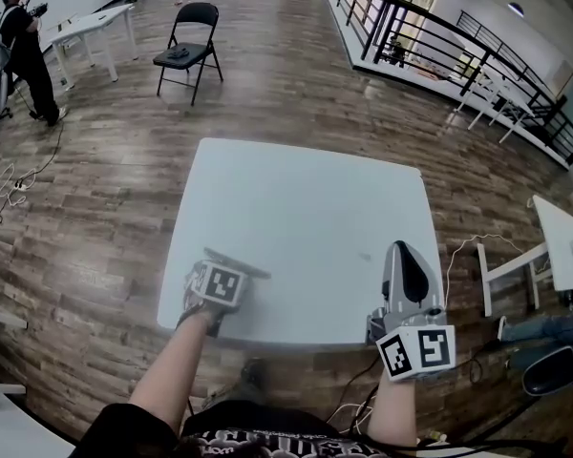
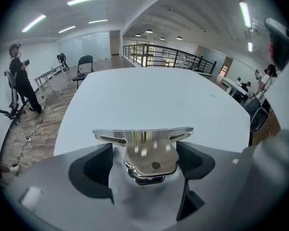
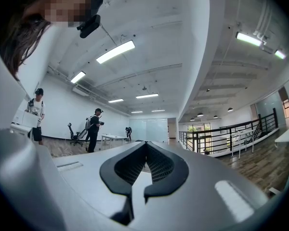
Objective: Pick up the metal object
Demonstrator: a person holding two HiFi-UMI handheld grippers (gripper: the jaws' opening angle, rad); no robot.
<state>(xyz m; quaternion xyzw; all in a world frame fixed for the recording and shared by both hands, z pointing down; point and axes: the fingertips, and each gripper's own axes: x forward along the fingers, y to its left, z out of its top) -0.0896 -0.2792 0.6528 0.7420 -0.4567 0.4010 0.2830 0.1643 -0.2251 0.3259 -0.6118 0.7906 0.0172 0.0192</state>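
Observation:
The metal object is a shiny, flat T-shaped piece with a long crossbar and a small hole in its stem. It lies on the white table near the front left corner, where its crossbar shows. My left gripper points steeply down over it with its jaws wide. The stem sits between the dark pads, and a gap shows on the left side. In the head view the left gripper rests at the table's front left. My right gripper hovers level at the front right edge, shut on nothing.
A black folding chair stands beyond the table on the wood floor. A person stands far left by a white table. A black railing runs along the back right. Another white table and cables lie to the right.

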